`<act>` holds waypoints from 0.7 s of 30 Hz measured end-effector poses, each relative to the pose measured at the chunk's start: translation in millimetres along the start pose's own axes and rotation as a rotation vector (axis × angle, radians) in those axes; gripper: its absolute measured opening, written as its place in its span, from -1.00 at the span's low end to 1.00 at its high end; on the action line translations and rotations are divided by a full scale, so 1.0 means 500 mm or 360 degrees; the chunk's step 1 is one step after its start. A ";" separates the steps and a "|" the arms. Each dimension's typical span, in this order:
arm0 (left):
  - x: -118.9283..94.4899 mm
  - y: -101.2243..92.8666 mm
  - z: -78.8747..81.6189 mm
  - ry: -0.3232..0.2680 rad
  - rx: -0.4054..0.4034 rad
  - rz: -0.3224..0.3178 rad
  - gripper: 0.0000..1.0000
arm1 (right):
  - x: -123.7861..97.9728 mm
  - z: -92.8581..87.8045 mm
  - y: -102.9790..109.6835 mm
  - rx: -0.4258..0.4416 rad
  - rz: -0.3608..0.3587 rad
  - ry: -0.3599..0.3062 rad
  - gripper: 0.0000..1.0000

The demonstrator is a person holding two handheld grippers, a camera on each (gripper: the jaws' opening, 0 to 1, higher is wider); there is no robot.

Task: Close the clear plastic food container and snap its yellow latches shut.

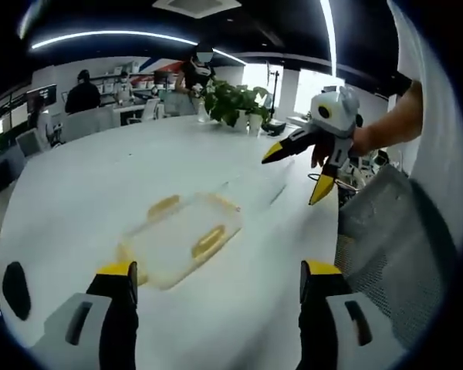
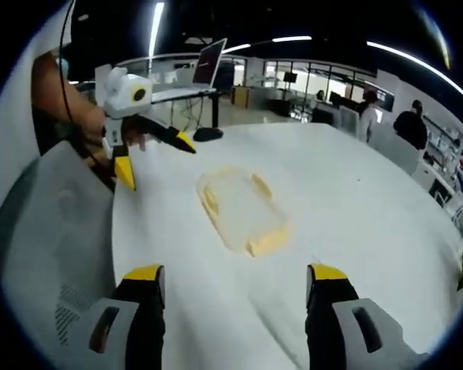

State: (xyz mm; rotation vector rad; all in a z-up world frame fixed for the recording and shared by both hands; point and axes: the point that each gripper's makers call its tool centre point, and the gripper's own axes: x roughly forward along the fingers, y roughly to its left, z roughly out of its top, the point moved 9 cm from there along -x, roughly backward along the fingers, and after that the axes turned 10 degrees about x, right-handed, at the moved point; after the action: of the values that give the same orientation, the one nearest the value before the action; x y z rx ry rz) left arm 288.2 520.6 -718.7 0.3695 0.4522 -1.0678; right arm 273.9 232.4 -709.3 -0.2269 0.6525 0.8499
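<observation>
Bottom of the left gripper view: the left gripper (image 1: 216, 289) has its yellow-tipped jaws spread wide, nothing between them. Just beyond, mid-frame, the clear plastic food container with yellow latches (image 1: 181, 239) lies flat on the white round table (image 1: 85, 200). Right of centre, the right gripper (image 1: 316, 166) hovers, jaws parted and empty. In the right gripper view the container (image 2: 239, 208) sits centre and the left gripper (image 2: 150, 150) upper left. Best approach, I'd judge: steady one side and press each latch squarely down.
</observation>
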 end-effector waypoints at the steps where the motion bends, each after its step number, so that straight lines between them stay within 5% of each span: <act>1: 0.000 0.001 0.000 0.0003 0.0005 0.0000 0.74 | 0.001 0.001 -0.002 -0.0003 0.0000 0.0002 0.47; 21: 0.005 0.042 -0.004 0.0053 0.0074 -0.0002 0.66 | 0.038 0.021 -0.021 -0.0071 0.0027 0.0045 0.38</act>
State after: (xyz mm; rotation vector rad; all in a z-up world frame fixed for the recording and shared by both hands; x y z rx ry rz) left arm 307.4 529.0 -720.3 0.4290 0.4580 -1.0757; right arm 295.5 242.1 -713.3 -0.2742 0.6632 0.8797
